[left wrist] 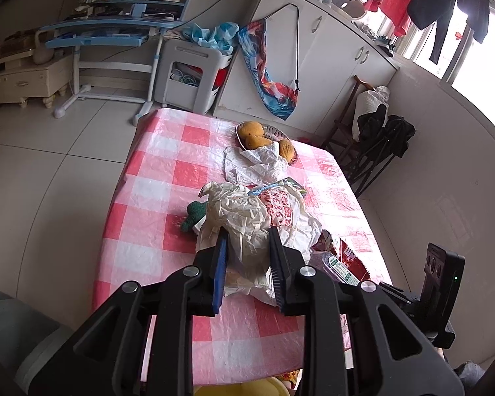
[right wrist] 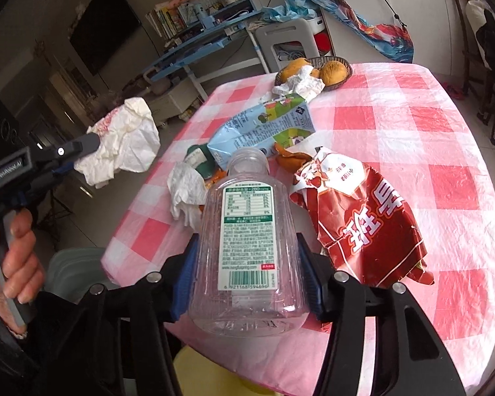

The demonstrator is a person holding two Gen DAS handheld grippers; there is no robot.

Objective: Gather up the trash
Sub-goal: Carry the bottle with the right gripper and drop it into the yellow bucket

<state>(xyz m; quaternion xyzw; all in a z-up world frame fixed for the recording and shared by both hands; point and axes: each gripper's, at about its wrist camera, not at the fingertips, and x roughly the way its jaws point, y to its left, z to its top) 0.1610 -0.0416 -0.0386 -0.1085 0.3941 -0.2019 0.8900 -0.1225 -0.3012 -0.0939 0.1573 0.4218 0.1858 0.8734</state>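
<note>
L hand-held gripper [left wrist: 247, 250] clamps crumpled wrapper [left wrist: 244, 221]; R hand-held gripper [right wrist: 247, 274] clamps bottle [right wrist: 244, 241].

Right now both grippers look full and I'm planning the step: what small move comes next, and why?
Probably carry the clear bottle off the table edge toward the yellow bin below. The right gripper already clamps it, and the left gripper already holds its crumpled bag.
</note>
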